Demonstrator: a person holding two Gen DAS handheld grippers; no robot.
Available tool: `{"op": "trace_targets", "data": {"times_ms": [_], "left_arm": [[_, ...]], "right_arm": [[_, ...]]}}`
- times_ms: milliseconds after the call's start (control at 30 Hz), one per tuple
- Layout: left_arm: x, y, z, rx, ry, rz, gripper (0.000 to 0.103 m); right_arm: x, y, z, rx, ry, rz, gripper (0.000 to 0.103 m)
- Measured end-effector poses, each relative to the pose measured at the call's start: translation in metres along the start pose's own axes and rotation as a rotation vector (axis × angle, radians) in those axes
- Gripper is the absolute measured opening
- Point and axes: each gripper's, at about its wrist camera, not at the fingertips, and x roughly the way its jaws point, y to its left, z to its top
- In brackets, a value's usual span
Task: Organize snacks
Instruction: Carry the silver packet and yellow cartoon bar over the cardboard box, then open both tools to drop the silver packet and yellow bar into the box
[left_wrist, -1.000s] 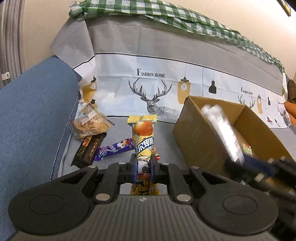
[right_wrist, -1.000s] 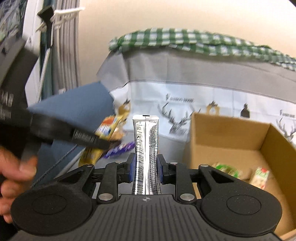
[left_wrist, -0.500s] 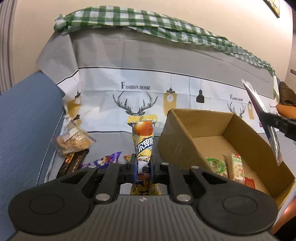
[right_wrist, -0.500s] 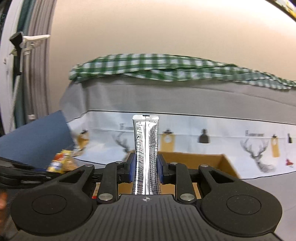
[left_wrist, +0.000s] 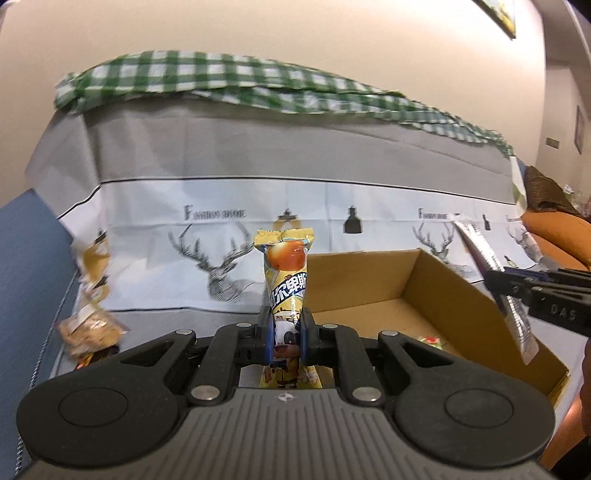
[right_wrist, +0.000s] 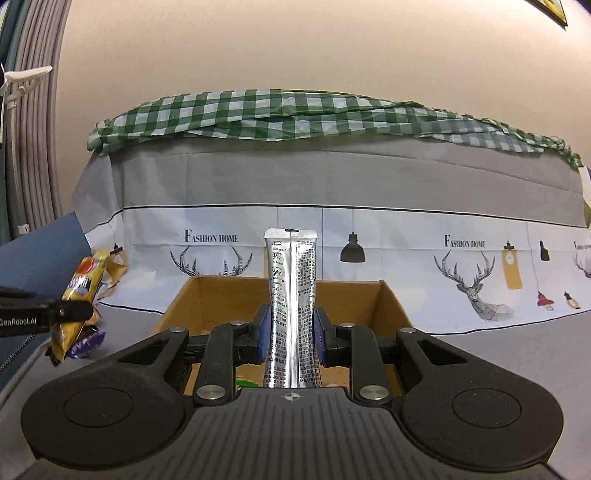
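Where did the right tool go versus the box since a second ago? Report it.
Yes. The right tool, seen by the left camera, moved from over the box's near wall to its right side.

Place: we see a home living room.
Seating: a sofa under a grey "Fashion Home" deer-print cloth cover (right_wrist: 369, 192).
Throw: a green-and-white checked cloth (right_wrist: 295, 110) along its back.
Wall: plain beige, a framed picture corner (left_wrist: 498, 14).

Open brown cardboard box (left_wrist: 436, 284) on grey cloth, flaps up; a few small green and red packets lie on its floor.

Yellow snack packet with orange fruit and cartoon cow print (left_wrist: 286, 291): upright, clamped at its lower half, just left of the box's near corner.

Silver foil stick pouch with black print (right_wrist: 291, 306): upright, clamped, in front of the box opening.

Clear bag of brown crackers (left_wrist: 90, 326): lying well left of the box.
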Motion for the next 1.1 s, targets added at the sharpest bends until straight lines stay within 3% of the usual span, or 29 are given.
{"op": "trace_targets", "data": {"times_ms": [500,1100], "left_arm": [[0.037,-0.05,0.005,0.028,-0.014,-0.12,0.014],[0.061,-0.063,0.003,0.021,0.022,-0.155,0.014]], "right_arm": [[0.008,-0.009,-0.004,-0.036,0.032,-0.037,0.025],[0.017,-0.002,-0.005,-0.059,0.059,-0.045,0.025]]}}
